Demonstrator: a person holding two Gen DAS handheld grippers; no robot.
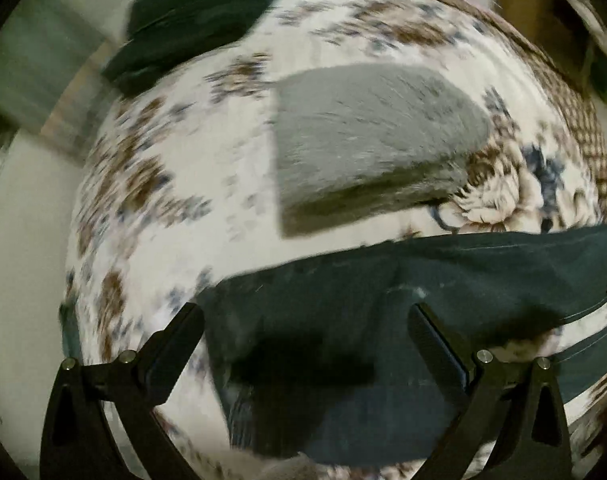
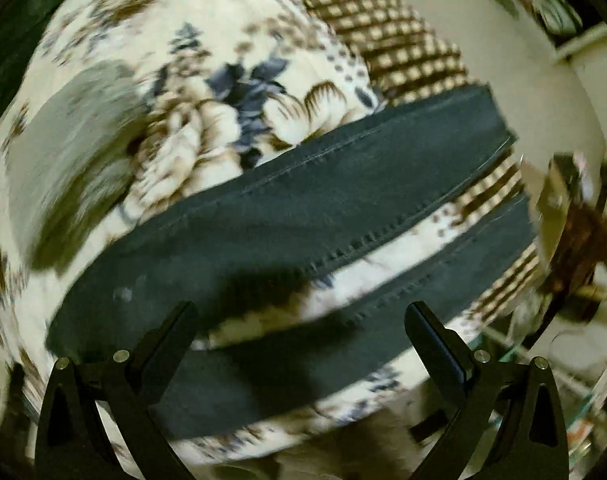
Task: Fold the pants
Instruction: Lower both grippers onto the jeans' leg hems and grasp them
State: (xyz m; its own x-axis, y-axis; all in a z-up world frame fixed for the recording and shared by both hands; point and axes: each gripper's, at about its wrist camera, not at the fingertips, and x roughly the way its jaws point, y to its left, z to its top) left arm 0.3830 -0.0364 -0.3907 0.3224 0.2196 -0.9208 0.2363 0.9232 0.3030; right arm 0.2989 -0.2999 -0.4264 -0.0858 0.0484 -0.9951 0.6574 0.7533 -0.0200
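Lying flat across the near edge of the floral bed point(image 1: 151, 208): dark pants point(image 2: 303, 200), both legs spread apart toward the checked border. Fabric judged soft, limp, mid-weight, with stitched seams; best taken at waist corner and a leg hem. Left gripper point(image 1: 307, 320): jaws apart, nothing held, poised over the waist end. Right gripper point(image 2: 303, 316): jaws apart, nothing held, above the legs. Also present: a folded grey garment point(image 1: 367, 136) mid-bed; a dark folded item point(image 1: 199, 20) at the far edge.
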